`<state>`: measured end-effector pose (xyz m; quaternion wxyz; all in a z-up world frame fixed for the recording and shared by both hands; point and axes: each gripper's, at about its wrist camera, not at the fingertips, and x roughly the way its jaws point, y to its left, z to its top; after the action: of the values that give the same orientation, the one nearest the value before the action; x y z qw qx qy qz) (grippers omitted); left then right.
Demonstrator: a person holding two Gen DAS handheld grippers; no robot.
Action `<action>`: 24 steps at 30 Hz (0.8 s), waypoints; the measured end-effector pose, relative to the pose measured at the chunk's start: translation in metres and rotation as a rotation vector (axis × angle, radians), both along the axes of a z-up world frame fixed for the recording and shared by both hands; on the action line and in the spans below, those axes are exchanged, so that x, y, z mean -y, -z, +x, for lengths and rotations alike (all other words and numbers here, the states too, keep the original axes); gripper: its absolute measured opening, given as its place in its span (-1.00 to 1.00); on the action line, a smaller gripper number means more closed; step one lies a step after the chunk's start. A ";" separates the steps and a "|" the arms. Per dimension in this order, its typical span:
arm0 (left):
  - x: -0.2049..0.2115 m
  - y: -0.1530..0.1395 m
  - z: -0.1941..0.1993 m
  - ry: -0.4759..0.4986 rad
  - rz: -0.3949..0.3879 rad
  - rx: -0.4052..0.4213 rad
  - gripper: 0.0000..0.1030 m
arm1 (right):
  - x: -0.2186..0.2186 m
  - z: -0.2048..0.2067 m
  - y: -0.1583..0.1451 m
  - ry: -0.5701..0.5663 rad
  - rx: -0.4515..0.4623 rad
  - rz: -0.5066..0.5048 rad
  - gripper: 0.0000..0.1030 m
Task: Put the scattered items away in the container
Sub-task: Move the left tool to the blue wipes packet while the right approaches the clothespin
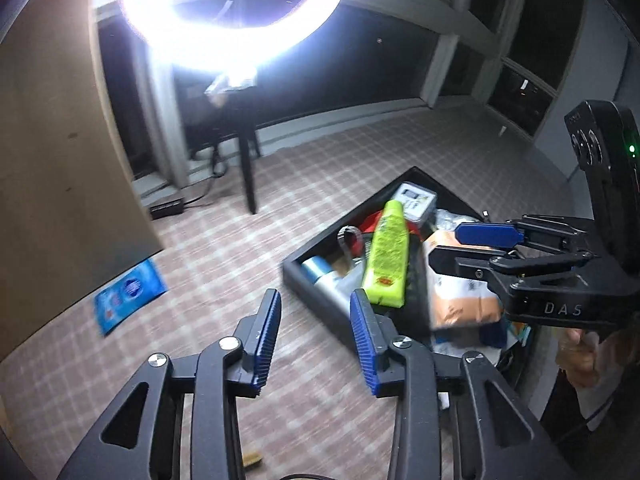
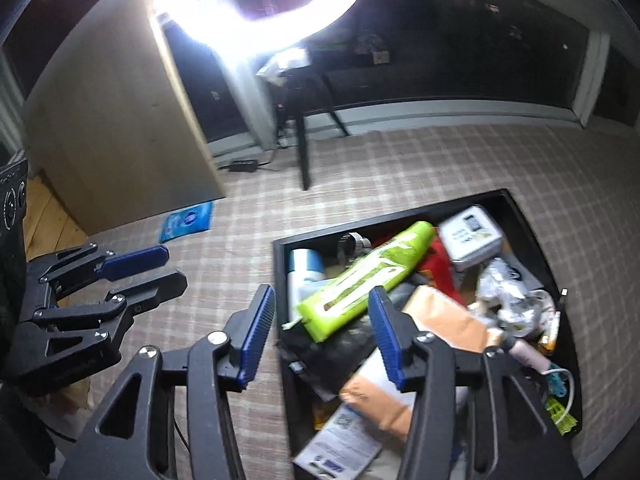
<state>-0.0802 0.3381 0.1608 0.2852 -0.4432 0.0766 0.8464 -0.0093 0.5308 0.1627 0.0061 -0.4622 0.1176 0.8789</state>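
Above the black tray [image 2: 532, 232] — both grippers empty, jaws apart.

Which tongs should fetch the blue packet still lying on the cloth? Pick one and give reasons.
Left. The blue packet lies on the left tongs' side, away from the box; they are open, empty and over bare cloth. The right tongs, also open and empty, hang over the box, farther off.
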 end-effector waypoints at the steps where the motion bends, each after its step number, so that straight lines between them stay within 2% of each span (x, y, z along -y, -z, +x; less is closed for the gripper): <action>1: 0.007 0.000 0.002 -0.016 -0.006 -0.002 -0.21 | 0.006 0.000 0.000 -0.012 -0.004 -0.002 -0.02; 3: 0.021 -0.001 0.006 -0.055 -0.017 -0.006 -0.08 | 0.017 0.001 0.001 -0.026 -0.012 0.011 -0.02; 10: 0.075 0.005 0.017 -0.184 -0.027 0.013 0.11 | 0.051 -0.001 0.005 -0.094 -0.020 -0.016 0.06; 15: 0.114 0.013 0.021 -0.268 -0.038 0.019 0.34 | 0.079 -0.007 0.006 -0.151 -0.022 -0.016 0.08; 24: 0.173 0.044 0.011 -0.389 -0.086 0.051 0.38 | 0.121 -0.034 0.021 -0.245 0.002 -0.031 0.20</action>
<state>-0.0693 0.1648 0.1171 0.0991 -0.4829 0.0182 0.8699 -0.0434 0.4094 0.1418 -0.1083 -0.4740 0.0738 0.8707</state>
